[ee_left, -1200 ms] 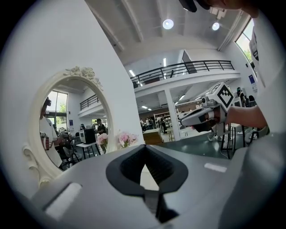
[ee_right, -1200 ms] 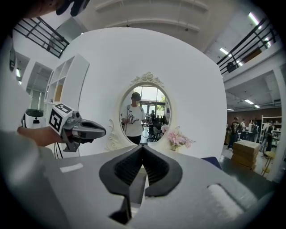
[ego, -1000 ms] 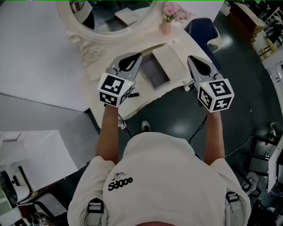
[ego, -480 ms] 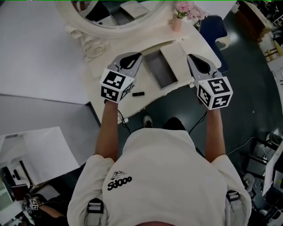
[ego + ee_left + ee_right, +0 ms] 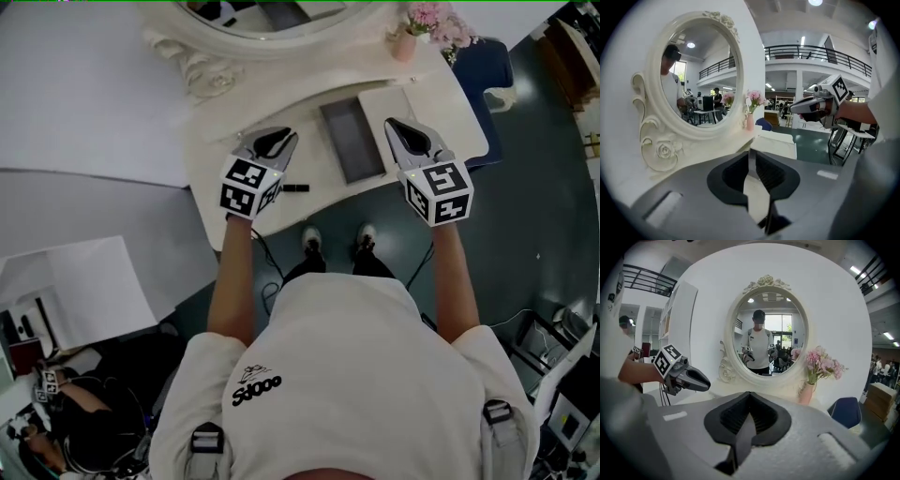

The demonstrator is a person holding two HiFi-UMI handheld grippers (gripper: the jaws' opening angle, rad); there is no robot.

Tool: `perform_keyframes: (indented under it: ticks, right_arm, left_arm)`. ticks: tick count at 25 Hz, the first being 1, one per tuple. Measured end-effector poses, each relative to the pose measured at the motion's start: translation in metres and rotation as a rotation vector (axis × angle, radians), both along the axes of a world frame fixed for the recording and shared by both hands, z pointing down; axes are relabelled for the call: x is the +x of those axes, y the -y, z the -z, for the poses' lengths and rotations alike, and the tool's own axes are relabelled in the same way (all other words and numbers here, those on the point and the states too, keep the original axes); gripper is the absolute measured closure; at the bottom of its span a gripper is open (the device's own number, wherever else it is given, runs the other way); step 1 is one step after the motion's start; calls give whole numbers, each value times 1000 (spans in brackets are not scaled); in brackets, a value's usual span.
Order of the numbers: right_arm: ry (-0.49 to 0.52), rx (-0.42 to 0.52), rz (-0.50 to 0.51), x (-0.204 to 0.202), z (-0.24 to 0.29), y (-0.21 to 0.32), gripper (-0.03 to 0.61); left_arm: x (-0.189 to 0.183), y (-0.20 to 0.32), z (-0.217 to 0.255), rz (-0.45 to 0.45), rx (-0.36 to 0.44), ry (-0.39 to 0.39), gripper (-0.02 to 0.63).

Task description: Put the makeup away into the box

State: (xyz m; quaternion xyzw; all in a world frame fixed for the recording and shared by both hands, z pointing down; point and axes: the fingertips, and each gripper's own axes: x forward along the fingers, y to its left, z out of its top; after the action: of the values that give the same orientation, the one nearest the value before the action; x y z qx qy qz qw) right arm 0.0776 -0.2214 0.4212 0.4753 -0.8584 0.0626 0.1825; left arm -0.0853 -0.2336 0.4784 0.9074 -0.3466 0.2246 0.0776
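Left tool (image 5: 277, 137) had just cracked open to a narrow gap with nothing in it. Right tool (image 5: 396, 126) was closed up, empty. The little black makeup stick (image 5: 295, 187) lay on the white counter (image 5: 281, 101) beside the left tool, outside the open grey box (image 5: 352, 141).
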Motion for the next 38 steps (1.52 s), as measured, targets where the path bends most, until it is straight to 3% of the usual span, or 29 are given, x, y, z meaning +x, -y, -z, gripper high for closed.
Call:
perform_keyframes:
  ticks: [8, 15, 22, 28, 31, 35, 38]
  right_arm:
    - [4, -118, 99, -26, -55, 2, 577]
    - [-30, -195, 135, -37, -92, -6, 575]
    - [-53, -254, 146, -38, -118, -23, 575]
    - [-61, -283, 132, -34, -131, -30, 575]
    - [-64, -288, 121, -30, -132, -31, 577]
    - [-65, -280, 100, -25, -127, -30, 575]
    - [-65, -261, 85, -21, -120, -27, 575]
  left_arm:
    - [-18, -37, -86, -13, -195, 118, 483]
    - [-23, -62, -169, -152, -291, 303, 413]
    - [-15, -83, -208, -343, -301, 456, 387]
    - [-17, -84, -228, -395, -298, 534, 394]
    - [-17, -86, -234, -411, -304, 556, 443]
    - [-15, -90, -236, -421, -327, 542, 495]
    - [-17, -88, -235, -392, -345, 524, 497]
